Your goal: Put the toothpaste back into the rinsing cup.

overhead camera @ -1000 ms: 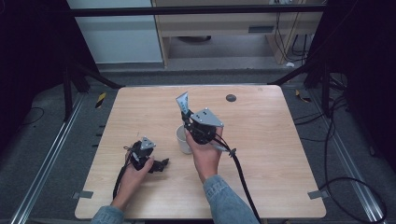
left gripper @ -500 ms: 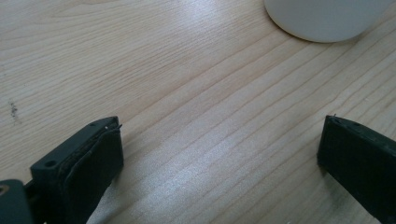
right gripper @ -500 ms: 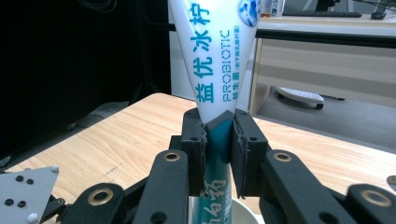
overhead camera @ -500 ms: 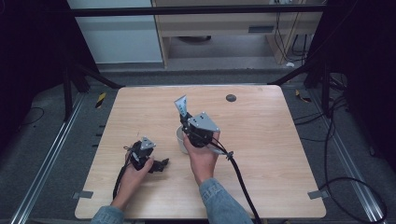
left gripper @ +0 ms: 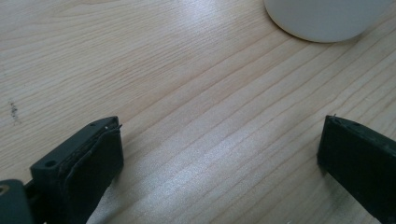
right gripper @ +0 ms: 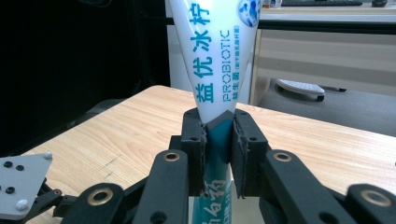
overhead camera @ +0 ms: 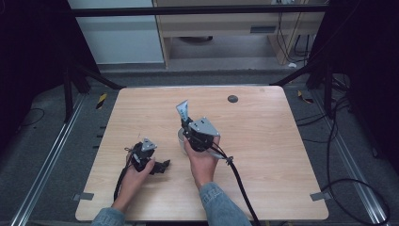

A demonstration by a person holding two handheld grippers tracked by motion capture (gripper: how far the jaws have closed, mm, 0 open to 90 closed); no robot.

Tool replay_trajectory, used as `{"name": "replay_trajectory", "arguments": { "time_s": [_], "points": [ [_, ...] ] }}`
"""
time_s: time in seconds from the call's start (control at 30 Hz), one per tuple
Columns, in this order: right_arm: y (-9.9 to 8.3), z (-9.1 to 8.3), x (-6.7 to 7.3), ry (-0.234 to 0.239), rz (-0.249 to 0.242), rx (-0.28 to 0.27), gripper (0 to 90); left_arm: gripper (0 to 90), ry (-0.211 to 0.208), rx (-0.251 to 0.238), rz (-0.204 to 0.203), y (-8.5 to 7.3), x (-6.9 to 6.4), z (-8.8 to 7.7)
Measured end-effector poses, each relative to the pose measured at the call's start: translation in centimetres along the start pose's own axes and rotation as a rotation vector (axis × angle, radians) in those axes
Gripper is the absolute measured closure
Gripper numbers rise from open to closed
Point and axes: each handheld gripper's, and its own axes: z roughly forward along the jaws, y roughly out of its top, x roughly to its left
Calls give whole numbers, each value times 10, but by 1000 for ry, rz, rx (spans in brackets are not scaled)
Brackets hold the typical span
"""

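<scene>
Right gripper view showed the right gripper [right gripper: 218, 158] clamped on a white tube [right gripper: 217, 60] with teal "PROBIOTIC" lettering, teal below the pads, its flat crimped end widening upward. High view placed the tube [overhead camera: 182, 112] upright above a white cup [overhead camera: 181, 139] at mid-table [overhead camera: 273, 141]. The left gripper [left gripper: 219, 158] rested on the wood, jaws wide apart and holding nothing.

Light: bright overhead on table [overhead camera: 263, 141], surroundings dark | glare: pale sheen on wood up close | focus: high view soft, close-ups sharp
</scene>
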Motion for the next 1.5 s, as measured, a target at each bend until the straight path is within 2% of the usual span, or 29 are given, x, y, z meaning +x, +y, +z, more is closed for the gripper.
{"name": "replay_trajectory", "arguments": {
  "time_s": [0.87,1.5],
  "points": [
    [-9,3,2,6,10,8,769,0,0,2,2,0,0,0],
    [-21,5,-2,-12,21,33,768,0,0,2,2,0,0,0]
  ]
}}
